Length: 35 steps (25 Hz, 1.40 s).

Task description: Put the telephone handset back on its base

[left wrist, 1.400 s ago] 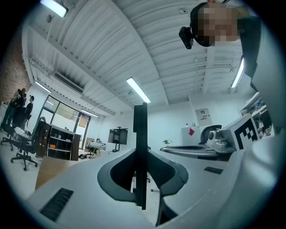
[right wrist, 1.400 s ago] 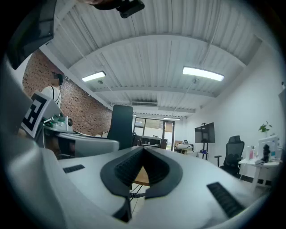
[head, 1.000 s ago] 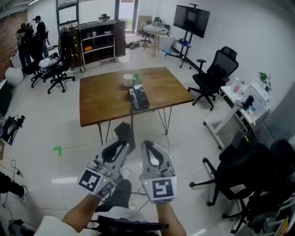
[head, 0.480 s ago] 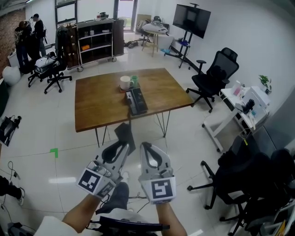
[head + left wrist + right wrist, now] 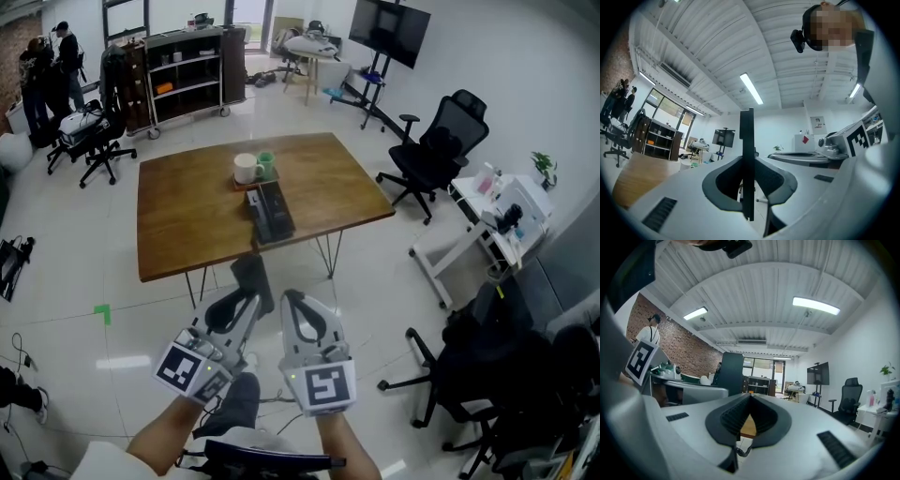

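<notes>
A bright office room with a pale glossy floor spreads out below, and in its middle stands a wooden counter (image 5: 187, 216) on thin metal legs. The dark telephone (image 5: 269, 212) lies on the counter near its front edge, long side pointing away from the person; at this size the handset cannot be told apart from the base. Just behind the telephone sit a white mug (image 5: 246, 169) and a green cup (image 5: 266, 164), side by side. A black office chair (image 5: 433, 155) stands off the counter's right corner, a screen on a stand (image 5: 389, 21) is by the far wall, and a dark shelf unit (image 5: 183, 70) stands at the back left, with two people (image 5: 42, 75) beyond it. Both tools are held low over the floor, well short of the counter. The left hand-held gripper (image 5: 251, 296) has its jaws pressed together with nothing between them, as its own view confirms (image 5: 746, 140). The right hand-held gripper (image 5: 289, 296) is likewise closed on nothing, its tips meeting (image 5: 750, 397).
</notes>
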Each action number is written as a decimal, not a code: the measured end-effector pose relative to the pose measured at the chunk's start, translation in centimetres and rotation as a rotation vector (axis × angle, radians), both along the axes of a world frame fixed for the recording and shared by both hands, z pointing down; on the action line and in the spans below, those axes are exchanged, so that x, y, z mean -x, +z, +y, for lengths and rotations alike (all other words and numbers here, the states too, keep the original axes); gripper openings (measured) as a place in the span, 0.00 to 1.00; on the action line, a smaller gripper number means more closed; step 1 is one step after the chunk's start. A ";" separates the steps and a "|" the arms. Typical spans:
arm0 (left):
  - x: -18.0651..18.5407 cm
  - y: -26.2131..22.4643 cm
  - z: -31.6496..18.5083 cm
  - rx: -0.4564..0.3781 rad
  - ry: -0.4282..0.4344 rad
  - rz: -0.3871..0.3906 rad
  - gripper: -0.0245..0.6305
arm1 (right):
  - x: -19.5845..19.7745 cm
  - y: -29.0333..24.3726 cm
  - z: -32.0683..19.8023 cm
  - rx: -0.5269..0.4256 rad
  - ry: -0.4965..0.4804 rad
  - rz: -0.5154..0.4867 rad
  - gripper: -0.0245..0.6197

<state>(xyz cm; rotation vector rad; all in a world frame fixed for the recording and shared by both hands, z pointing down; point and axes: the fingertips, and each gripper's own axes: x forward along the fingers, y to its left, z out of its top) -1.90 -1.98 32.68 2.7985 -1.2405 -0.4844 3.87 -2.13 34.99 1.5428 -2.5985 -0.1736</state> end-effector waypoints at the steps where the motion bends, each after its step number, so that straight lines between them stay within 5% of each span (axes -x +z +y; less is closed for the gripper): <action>1: -0.1 0.1 -0.8 0.003 0.001 -0.001 0.14 | -0.1 0.2 -0.7 0.006 0.000 0.001 0.05; 35: 0.0 3.7 -20.8 0.175 0.063 0.005 0.14 | 0.5 2.7 -19.7 0.128 0.029 0.015 0.05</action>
